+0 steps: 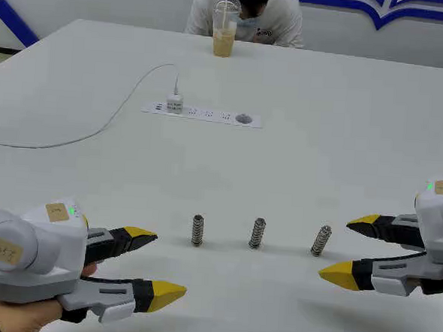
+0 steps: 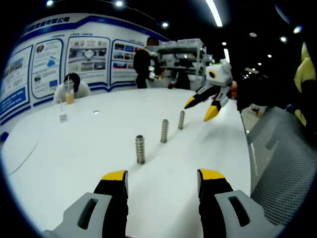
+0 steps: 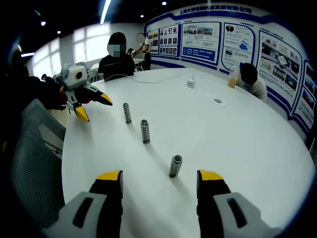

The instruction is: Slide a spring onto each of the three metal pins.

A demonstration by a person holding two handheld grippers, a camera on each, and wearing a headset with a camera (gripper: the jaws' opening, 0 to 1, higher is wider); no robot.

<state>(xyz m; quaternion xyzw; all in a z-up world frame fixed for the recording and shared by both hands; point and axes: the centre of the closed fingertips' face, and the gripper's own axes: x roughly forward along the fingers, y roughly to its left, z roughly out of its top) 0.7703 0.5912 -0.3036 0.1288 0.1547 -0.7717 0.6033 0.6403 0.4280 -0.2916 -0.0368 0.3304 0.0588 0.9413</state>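
Three upright pins stand in a row on the white table, each with a coiled spring around it: left spring (image 1: 197, 230), middle spring (image 1: 257, 233), right spring (image 1: 321, 240), which leans slightly. My left gripper (image 1: 155, 263) is open at the lower left, its yellow tips empty and pointing toward the left spring (image 2: 140, 148). My right gripper (image 1: 355, 249) is open at the right edge, just beside the right spring (image 3: 175, 166), holding nothing. In the left gripper view the other gripper (image 2: 202, 108) hangs past the far spring (image 2: 181, 119).
A white power strip (image 1: 202, 114) with a plugged charger and cable lies mid-table. A plastic cup with a drink (image 1: 224, 29) stands at the far edge before a seated person (image 1: 246, 13). A mesh chair back (image 2: 282, 158) is near the table edge.
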